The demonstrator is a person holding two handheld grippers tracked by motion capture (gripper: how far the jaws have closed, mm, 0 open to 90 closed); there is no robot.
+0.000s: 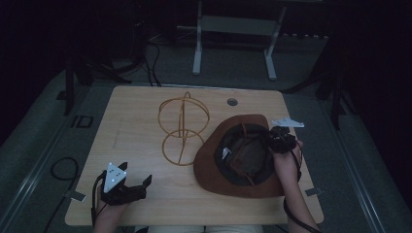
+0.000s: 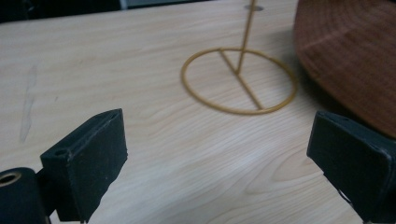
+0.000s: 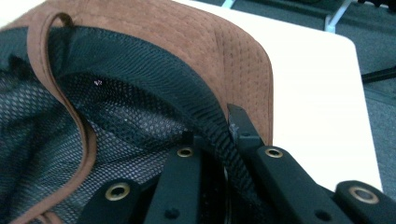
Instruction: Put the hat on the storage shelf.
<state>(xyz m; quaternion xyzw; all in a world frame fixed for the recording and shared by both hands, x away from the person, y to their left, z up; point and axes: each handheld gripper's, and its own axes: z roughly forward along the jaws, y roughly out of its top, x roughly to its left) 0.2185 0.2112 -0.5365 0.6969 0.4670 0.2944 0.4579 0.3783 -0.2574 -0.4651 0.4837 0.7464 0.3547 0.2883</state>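
A brown wide-brimmed hat (image 1: pixel 214 170) lies upside down at the table's right, its black mesh lining (image 3: pixel 116 126) and a brown chin strap (image 3: pixel 56 88) facing up. My right gripper (image 1: pixel 272 137) is shut on the hat's inner band (image 3: pixel 224 154), one jaw inside the crown and one outside. A gold wire hat stand (image 1: pixel 183 127) rises from its ring base (image 2: pixel 239 80) just left of the hat. Near the front left edge my left gripper (image 1: pixel 138 187) hovers open over bare wood, its black pads (image 2: pixel 88 161) wide apart, pointing toward the stand's base and the hat's brim (image 2: pixel 355 51).
The light wooden table (image 1: pixel 136 111) has a round cable hole (image 1: pixel 232 102) at the back. Beyond it stands a white metal frame (image 1: pixel 233 39) on dark floor. Bare wood stretches across the table's left half. A cable (image 1: pixel 63 170) lies on the floor at left.
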